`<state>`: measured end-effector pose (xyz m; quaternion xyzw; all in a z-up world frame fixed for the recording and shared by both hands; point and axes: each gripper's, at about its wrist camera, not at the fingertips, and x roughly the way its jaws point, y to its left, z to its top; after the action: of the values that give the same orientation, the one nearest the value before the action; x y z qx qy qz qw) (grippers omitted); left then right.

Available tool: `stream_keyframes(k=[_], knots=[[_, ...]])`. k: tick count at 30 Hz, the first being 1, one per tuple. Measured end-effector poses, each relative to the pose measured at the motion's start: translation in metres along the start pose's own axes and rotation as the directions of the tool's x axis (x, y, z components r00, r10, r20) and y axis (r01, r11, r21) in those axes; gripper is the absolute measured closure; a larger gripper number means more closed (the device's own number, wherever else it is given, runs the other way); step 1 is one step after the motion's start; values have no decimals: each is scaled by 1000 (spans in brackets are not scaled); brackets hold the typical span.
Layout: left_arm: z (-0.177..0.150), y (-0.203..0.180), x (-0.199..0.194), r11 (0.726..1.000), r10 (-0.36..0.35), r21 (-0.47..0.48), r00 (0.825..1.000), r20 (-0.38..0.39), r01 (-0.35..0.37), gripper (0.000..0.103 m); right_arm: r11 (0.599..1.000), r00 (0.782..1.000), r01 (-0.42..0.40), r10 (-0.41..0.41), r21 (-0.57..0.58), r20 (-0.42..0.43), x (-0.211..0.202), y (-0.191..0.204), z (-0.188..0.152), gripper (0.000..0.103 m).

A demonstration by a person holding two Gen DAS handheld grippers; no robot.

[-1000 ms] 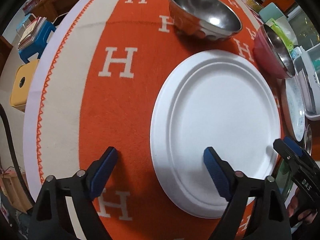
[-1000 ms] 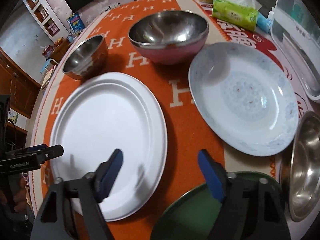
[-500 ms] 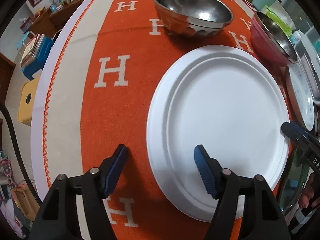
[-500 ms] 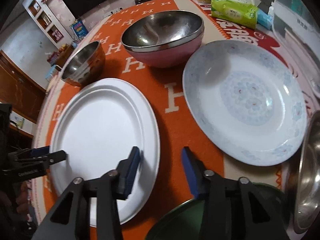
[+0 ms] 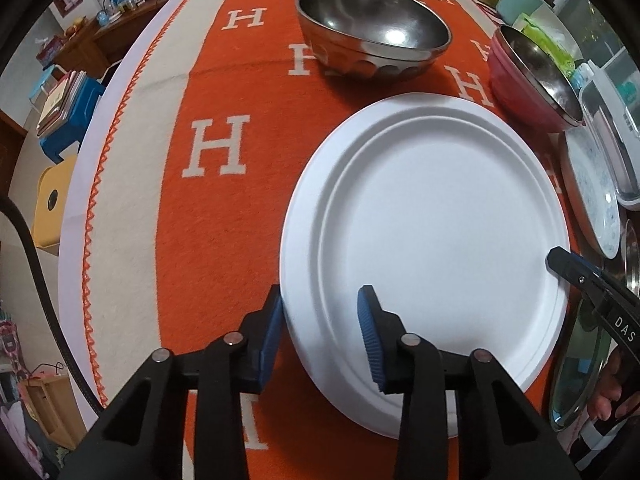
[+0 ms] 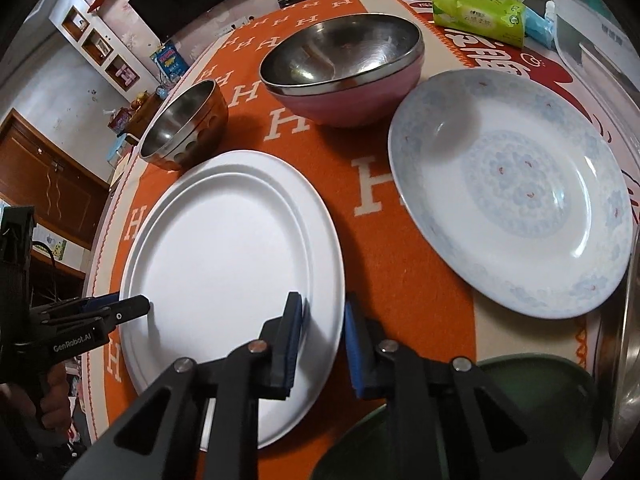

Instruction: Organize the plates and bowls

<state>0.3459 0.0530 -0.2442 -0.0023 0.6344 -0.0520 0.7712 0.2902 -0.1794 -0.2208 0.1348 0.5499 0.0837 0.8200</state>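
A large white plate (image 5: 428, 240) (image 6: 232, 248) lies flat on the orange H-patterned cloth. My left gripper (image 5: 320, 328) straddles its left rim, one blue pad outside the edge and the other over the plate's inside. Its jaws are closing, with a gap still showing. My right gripper (image 6: 322, 334) straddles the opposite rim the same way, jaws closing and narrower. Each gripper also shows in the other's view, the right gripper (image 5: 554, 258) and the left gripper (image 6: 140, 305), both at the rim. Behind the plate stand a steel bowl (image 5: 372, 36) (image 6: 180, 128) and a pink-sided steel bowl (image 5: 528, 76) (image 6: 344, 68).
A blue-patterned china plate (image 6: 512, 192) lies right of the white plate. A dark green dish (image 6: 520, 400) and another steel bowl (image 6: 628, 340) sit at the near right. A tissue pack (image 6: 480, 12) and a clear container (image 5: 616, 128) are at the far right. The table edge runs along the left.
Both grippers' jaws have narrowed a lot around the white plate's opposite rims. The left gripper shifted slightly toward the plate's edge; the plate has not moved.
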Motion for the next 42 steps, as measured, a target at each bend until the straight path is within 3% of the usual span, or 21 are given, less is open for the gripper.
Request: stream_keyframes(k=[7, 17, 29, 42], knots=[[-4, 20, -13, 999, -14, -32, 1000, -3, 13, 70, 1000, 1000, 3, -2, -21, 24, -20, 11, -7, 83], [-32, 21, -78, 999, -20, -32, 993, 118, 24, 70, 998, 995, 6, 0, -55, 104, -75, 34, -30, 83], [-110, 30, -144, 998, -44, -37, 967, 251, 55, 70, 992, 975, 35, -8, -120, 221, -138, 67, -85, 82], [-198, 40, -137, 997, -77, -9, 969, 234, 81, 70, 988, 974, 101, -74, -116, 215, -154, 77, -173, 81]])
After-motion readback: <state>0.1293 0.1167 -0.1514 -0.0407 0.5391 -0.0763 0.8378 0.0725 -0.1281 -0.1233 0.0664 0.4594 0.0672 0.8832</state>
